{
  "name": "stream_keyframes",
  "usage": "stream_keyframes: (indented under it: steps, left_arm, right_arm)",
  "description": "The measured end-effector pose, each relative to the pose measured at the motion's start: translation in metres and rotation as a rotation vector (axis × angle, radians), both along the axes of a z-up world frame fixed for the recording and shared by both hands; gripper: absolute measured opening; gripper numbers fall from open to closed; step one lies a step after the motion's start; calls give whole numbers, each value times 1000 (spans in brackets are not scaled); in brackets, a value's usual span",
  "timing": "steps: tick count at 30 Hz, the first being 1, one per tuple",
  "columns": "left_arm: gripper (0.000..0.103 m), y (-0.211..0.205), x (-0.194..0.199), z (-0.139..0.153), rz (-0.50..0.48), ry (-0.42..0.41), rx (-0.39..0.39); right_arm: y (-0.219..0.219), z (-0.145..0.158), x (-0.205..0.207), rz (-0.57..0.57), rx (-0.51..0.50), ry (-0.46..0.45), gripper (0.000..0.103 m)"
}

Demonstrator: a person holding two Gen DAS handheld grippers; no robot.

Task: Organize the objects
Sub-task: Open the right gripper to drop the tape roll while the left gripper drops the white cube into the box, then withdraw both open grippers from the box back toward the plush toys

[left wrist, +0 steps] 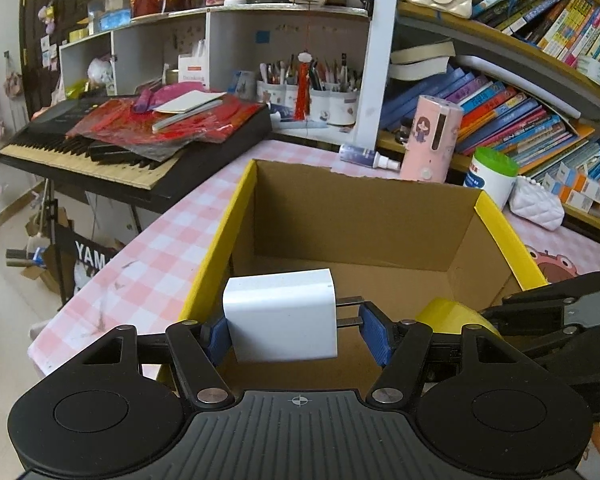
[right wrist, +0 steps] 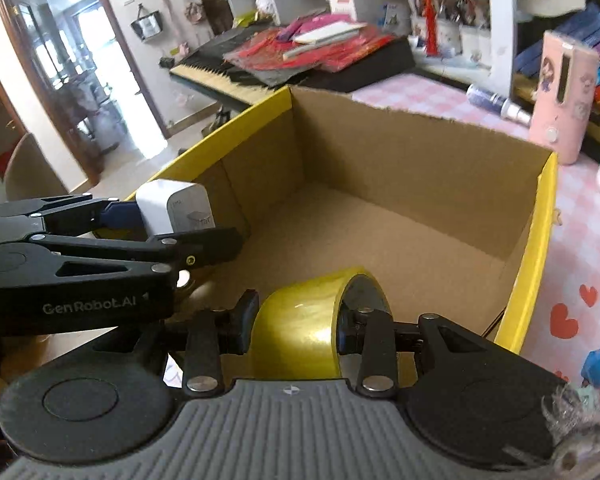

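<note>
My left gripper (left wrist: 296, 330) is shut on a white plug charger (left wrist: 280, 316), one blue pad on its flat end and the other against its two metal prongs. It hangs over the near edge of an open cardboard box (left wrist: 360, 220) with yellow rims. My right gripper (right wrist: 298, 328) is shut on a roll of yellow tape (right wrist: 300, 320), held just above the box floor (right wrist: 360, 240) at the near side. In the right wrist view the left gripper with the charger (right wrist: 172, 208) sits to the left of the tape. The tape (left wrist: 456, 316) shows at the right in the left wrist view.
The box stands on a pink checked tablecloth (left wrist: 160, 240). Behind it are a pink cartoon cylinder (left wrist: 432, 140), a small spray bottle (left wrist: 364, 156), a green-lidded tub (left wrist: 492, 176) and a white quilted pouch (left wrist: 536, 208). A keyboard (left wrist: 112, 148) piled with red papers stands at the left; bookshelves fill the right.
</note>
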State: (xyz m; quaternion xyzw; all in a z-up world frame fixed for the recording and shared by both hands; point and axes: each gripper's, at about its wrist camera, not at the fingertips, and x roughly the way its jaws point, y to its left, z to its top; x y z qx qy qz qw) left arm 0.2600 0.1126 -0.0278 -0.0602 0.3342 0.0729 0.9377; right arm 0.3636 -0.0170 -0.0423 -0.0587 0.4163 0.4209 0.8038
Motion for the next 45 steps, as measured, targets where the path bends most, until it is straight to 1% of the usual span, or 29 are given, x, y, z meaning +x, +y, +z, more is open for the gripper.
stream_keyframes:
  steps: [2,4,8,10,11,12,14,15,16,18,21,24,26,29,32,35,37,40,45]
  left_arm:
    - [65,-1,1,-1,-1,1,7]
    - [65,-2,2,-1,0,1,8]
    - [66,-3,2,0,1,-1,-1]
    - [67,-2,1,0,4,-7,-20]
    - [68,-2,-1,1,1,-19,-30]
    - [74,-2,-4,2,-1,-36,-36]
    - [79,-3,-10,8,-4,-82,-36]
    - [83,-4,-13,12,-4,-108,-33]
    - [85,-4,-18,16,-1,-131,-31]
    - [87,-4,-25,22,4,-171,-32]
    - [90,-2,-38,31,22,-220,-41]
    - [92,3,-50,37,56,-253,-61]
    - [92,7,-58,38,68,-265,-66]
    - [93,11,-72,39,87,-267,-64]
    - [93,13,-85,39,88,-269,-68]
    - [93,13,-98,38,90,-261,-60]
    - [93,13,-104,36,93,-248,-54]
    - [93,14,-117,32,95,-232,-55]
    - [93,14,-141,22,94,-188,-58]
  right_arm:
    - [1,-1,3,17,-5,33,34]
    - [0,-1,3,15,-4,38,34]
    - [-1,0,-2,-5,-4,11,36]
    - [-2,2,-7,-20,-9,-25,40]
    - [0,0,-4,-29,-13,-30,42]
    - [-1,0,-6,-40,-7,-38,44]
    - [-3,4,-11,-67,5,-49,50]
    - [-5,7,-14,-83,13,-57,55]
    - [-7,10,-18,-98,22,-67,57]
    - [-10,17,-27,-127,40,-95,58]
    - [-13,29,-41,-192,59,-160,63]
    - [-17,42,-61,-281,67,-257,69]
    - [-18,48,-74,-324,71,-322,71]
    - [-19,51,-94,-384,49,-398,71]
    - [-19,52,-110,-425,36,-412,72]
    - [-18,50,-126,-466,-2,-431,72]
    - [-17,48,-138,-499,-32,-444,75]
    - [-16,42,-156,-536,-80,-447,77]
    - [-19,30,-180,-587,-149,-410,77]
